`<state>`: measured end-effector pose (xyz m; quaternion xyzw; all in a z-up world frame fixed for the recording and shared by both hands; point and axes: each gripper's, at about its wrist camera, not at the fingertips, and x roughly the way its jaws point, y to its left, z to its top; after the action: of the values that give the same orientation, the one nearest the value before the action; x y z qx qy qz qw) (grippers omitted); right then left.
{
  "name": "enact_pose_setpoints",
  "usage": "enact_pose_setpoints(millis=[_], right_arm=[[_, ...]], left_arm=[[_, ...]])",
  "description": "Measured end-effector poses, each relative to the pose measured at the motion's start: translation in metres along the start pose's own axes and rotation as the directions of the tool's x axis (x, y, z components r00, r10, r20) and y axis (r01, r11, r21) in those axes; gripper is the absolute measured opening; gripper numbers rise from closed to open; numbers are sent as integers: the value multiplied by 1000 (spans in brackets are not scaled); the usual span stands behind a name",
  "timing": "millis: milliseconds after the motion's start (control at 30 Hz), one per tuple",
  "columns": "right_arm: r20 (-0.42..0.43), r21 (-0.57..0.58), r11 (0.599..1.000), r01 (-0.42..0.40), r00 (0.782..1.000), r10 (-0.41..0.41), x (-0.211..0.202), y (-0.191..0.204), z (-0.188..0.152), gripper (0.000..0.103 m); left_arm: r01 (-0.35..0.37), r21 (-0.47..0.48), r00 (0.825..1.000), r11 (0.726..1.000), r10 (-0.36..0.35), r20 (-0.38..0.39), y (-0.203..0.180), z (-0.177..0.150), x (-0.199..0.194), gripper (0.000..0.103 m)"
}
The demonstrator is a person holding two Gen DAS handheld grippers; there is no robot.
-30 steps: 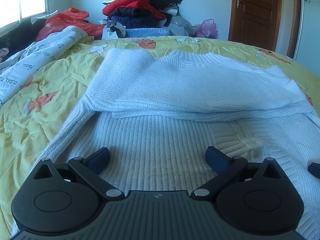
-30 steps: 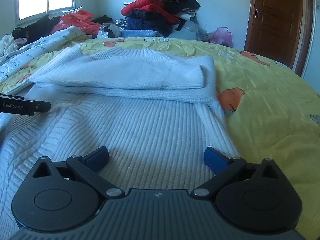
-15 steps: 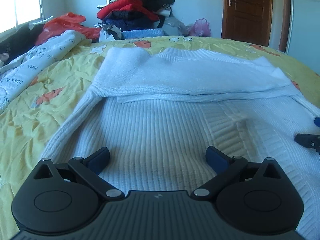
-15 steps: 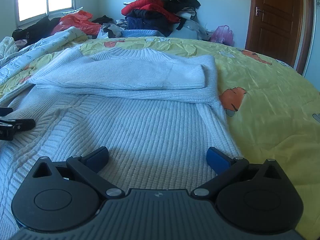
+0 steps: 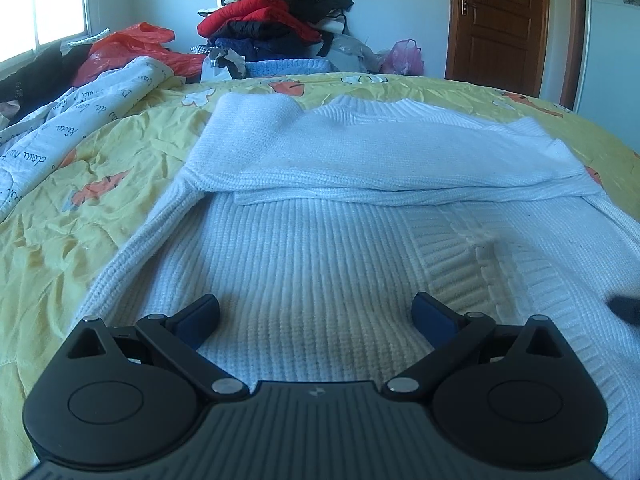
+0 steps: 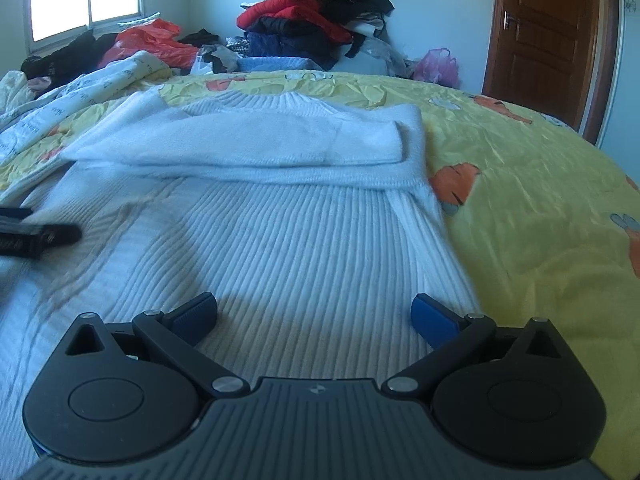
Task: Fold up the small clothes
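A white ribbed knit sweater (image 5: 320, 248) lies flat on the yellow bedspread (image 5: 80, 200), collar at the far end, both sleeves folded across the chest in a band (image 5: 380, 160). My left gripper (image 5: 316, 316) is open and empty, low over the sweater's lower left part. My right gripper (image 6: 314, 314) is open and empty over the sweater (image 6: 280, 232) near its right side edge. The left gripper's black finger (image 6: 36, 236) shows at the left of the right wrist view; a dark blur (image 5: 624, 308) of the right gripper shows at the right of the left wrist view.
A white printed quilt (image 5: 60, 132) lies bunched at the left of the bed. A tall pile of red, black and blue clothes (image 5: 276, 28) and an orange bag (image 5: 132, 44) stand beyond the bed. A brown door (image 5: 500, 20) is at the back right. The bedspread (image 6: 540, 220) runs bare to the right.
Both grippers have drawn back toward the sweater's hem and lifted slightly; more of the ribbed body shows in front of them. Both stay open. The sweater has not moved.
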<state>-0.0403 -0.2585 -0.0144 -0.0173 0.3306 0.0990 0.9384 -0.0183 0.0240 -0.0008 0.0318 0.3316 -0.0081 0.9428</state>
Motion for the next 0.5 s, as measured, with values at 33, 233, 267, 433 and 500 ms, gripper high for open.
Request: enact_pose_setpoints(millis=[33,233,267,433,500], right_arm=[[3,5,1000,-6,1000,6,-4,-1,-3,102],[1,1,1000,-7,1000,7,-3,1,-5,102],[1,1,1000,-7,1000,7,-3,1,-4,102],[2,1,1000,-5,1000,5,-4,1,-6,102],[3,1,1000,-6,1000,6,-4,1,-6,102]], left_arm=[[0,0,1000,1000,0,0,0,0,0,103],[-1,0,1000,1000,1,0,0,0,0,103],[-1,0,1000,1000,1,0,0,0,0,103],[-1,-1,1000,1000,1,-1,-1,-1,0,103],[1,-2,1000,1000,-1,-2,0,-1,0,103]])
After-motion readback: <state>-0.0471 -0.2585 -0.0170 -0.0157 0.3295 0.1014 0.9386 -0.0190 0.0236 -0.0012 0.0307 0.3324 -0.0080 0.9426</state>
